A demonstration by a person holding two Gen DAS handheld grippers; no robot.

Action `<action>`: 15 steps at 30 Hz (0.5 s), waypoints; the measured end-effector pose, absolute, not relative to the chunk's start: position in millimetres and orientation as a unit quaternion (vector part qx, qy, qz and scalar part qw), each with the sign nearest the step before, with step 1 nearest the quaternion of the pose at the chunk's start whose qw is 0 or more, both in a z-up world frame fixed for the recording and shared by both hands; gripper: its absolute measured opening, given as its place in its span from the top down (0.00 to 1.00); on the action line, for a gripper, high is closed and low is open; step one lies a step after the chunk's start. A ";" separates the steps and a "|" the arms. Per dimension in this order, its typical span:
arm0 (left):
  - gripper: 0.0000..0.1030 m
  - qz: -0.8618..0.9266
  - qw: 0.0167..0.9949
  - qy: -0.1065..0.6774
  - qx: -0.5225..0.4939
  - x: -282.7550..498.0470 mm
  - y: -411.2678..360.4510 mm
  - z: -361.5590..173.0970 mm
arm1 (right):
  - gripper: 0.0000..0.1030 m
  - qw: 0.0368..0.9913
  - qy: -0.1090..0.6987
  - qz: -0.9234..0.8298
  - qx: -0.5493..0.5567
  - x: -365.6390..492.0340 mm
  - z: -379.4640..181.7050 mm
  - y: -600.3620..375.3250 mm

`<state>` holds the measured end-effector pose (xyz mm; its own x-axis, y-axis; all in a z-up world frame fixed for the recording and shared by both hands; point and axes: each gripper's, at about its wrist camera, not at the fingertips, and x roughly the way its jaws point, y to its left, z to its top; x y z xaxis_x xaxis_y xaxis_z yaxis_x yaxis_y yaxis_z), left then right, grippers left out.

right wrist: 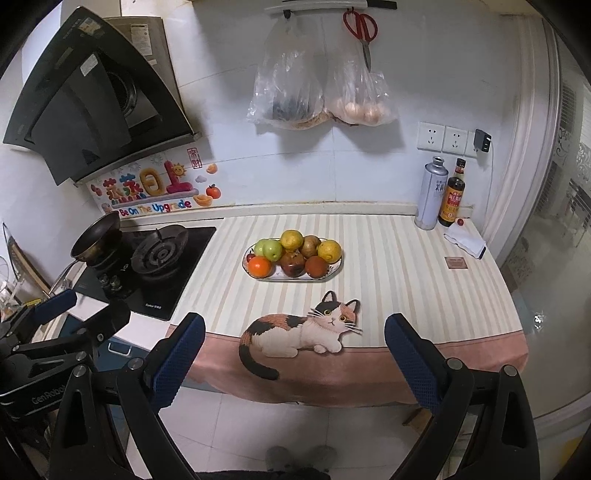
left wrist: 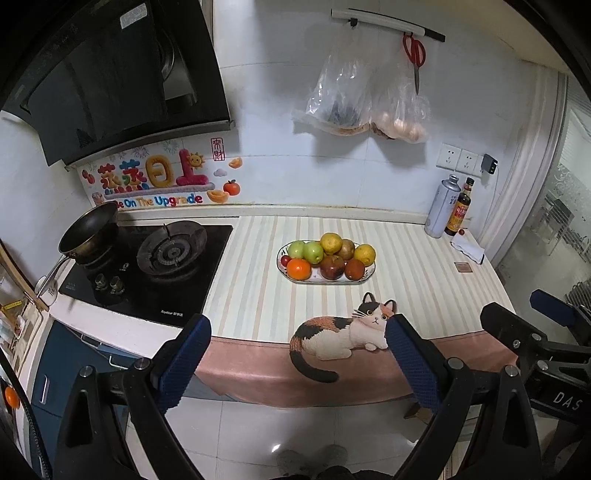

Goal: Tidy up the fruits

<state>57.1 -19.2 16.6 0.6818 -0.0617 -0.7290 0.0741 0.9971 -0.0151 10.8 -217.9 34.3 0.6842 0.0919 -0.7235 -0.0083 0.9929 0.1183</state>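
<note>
Fruits (left wrist: 327, 260) on striped kitchen counter (left wrist: 406, 266) beside stove (left wrist: 155, 273); left claw (left wrist: 295, 354), right claw (right wrist: 293, 354) both spread, empty.

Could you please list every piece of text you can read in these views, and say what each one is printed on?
"Be On The Upgrade": wall sticker, below four large Chinese characters.
"GenRobot": left gripper, last letter cut off.
"DAS": right gripper, cut off.
Too small or blurred: sauce bottle label, metal bottle print, stove brand, range hood labels, red seal.
</note>
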 end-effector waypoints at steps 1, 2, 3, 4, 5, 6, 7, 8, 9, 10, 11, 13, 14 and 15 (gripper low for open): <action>0.06 -0.037 0.916 0.399 0.006 59.4 -19.2 15.2 | 0.03 0.916 0.398 0.026 0.052 15.0 32.3 -219.0; 0.06 -0.036 0.916 0.400 0.005 62.7 -19.3 13.6 | 0.03 0.915 0.399 0.025 0.051 19.3 31.3 -219.0; 0.06 -0.033 0.915 0.402 0.006 66.2 -19.8 11.7 | 0.03 0.915 0.399 0.024 0.051 24.2 29.4 -220.0; 0.06 -0.031 0.915 0.403 0.005 71.3 -19.8 10.0 | 0.03 0.915 0.400 0.022 0.051 30.0 27.9 -221.1; 0.06 -0.028 0.915 0.403 0.005 74.8 -19.3 8.2 | 0.03 0.915 0.399 0.020 0.050 35.2 26.9 -222.0; 0.06 -0.026 0.914 0.405 0.006 79.4 -18.8 5.9 | 0.03 0.915 0.399 0.016 0.049 40.8 25.3 -222.7; 0.06 -0.024 0.912 0.408 0.005 83.2 -18.1 3.6 | 0.03 0.915 0.401 0.014 0.048 47.5 23.1 -223.4; 0.06 -0.021 0.912 0.409 0.003 88.7 -17.0 1.0 | 0.03 0.914 0.402 0.013 0.049 54.7 20.8 -224.2; 0.06 -0.018 0.911 0.411 0.005 93.3 -16.6 -1.2 | 0.03 0.914 0.403 0.010 0.048 61.0 18.9 -224.7; 0.06 -0.015 0.909 0.416 0.006 99.9 -16.3 -4.5 | 0.03 0.912 0.406 0.007 0.047 68.5 15.9 -225.2; 0.06 -0.015 0.909 0.417 0.005 104.4 -15.4 -6.9 | 0.03 0.911 0.409 0.008 0.049 76.6 12.9 -225.7; 0.06 -0.011 0.906 0.424 0.008 113.9 -15.1 -12.3 | 0.03 0.907 0.419 0.006 0.050 91.7 4.8 -226.6; 0.06 -0.010 0.904 0.428 0.005 120.3 -14.5 -15.9 | 0.03 0.905 0.422 0.006 0.051 98.0 1.6 -227.4; 0.06 -0.008 0.902 0.431 0.005 124.8 -14.0 -18.6 | 0.03 0.903 0.426 0.004 0.052 103.0 -1.9 -227.7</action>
